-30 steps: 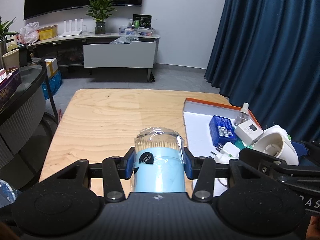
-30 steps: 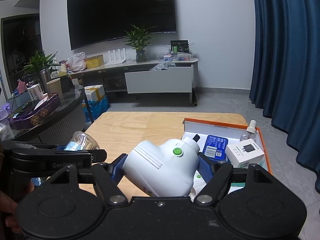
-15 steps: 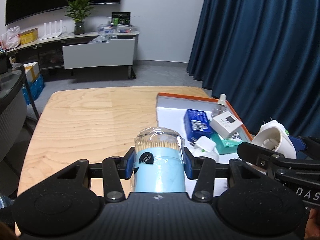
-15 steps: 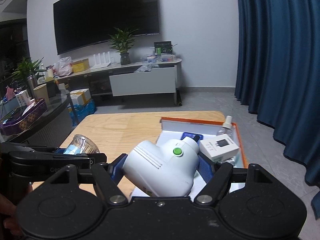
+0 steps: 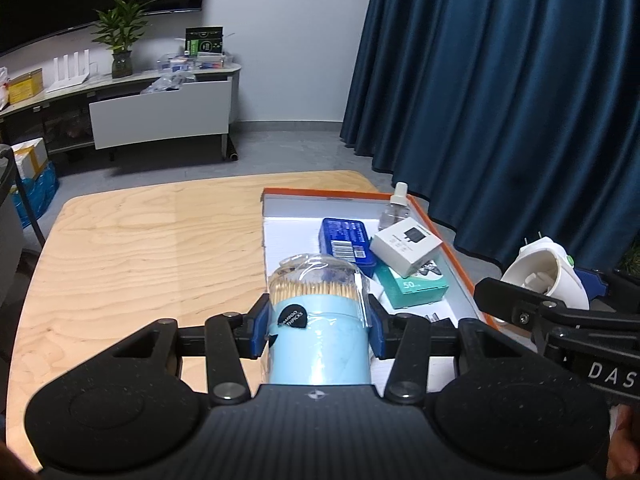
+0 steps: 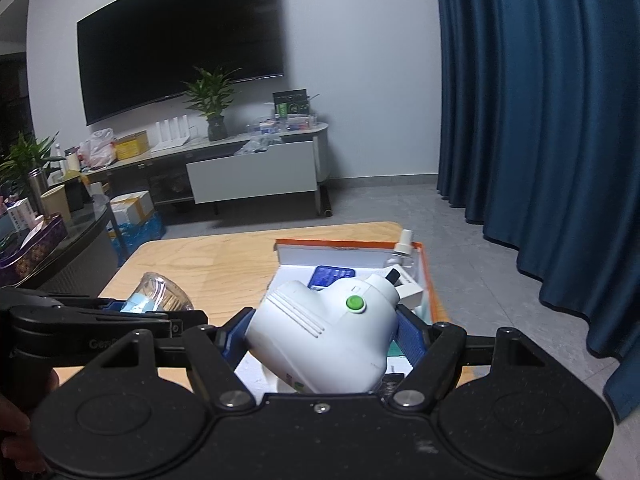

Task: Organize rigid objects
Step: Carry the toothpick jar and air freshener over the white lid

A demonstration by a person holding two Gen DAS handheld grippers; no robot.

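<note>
Both views have swung right since a second ago; the box [image 5: 448, 248] now sits closer, at 1 o'clock from the left tongs [image 5: 318, 322]. Left tongs closed on a toothpick jar [image 5: 318, 344]: pale blue body, clear lid, wrapped in film, held above the box's near left edge. Right tongs [image 6: 322, 340] clamped on a white plug-in device [image 6: 324, 340] with a green button, tilted, over the box's near end. Step in hand, by my reading: carrying both items to the box. Next move calls for lowering each into bare floor at the near end, clear of the blue case [image 5: 347, 240], white carton [image 5: 406, 245], teal carton [image 5: 416, 282] and bottle [image 5: 394, 210] at 12 o'clock. Tabletop [image 5: 140, 248] otherwise bare.
</note>
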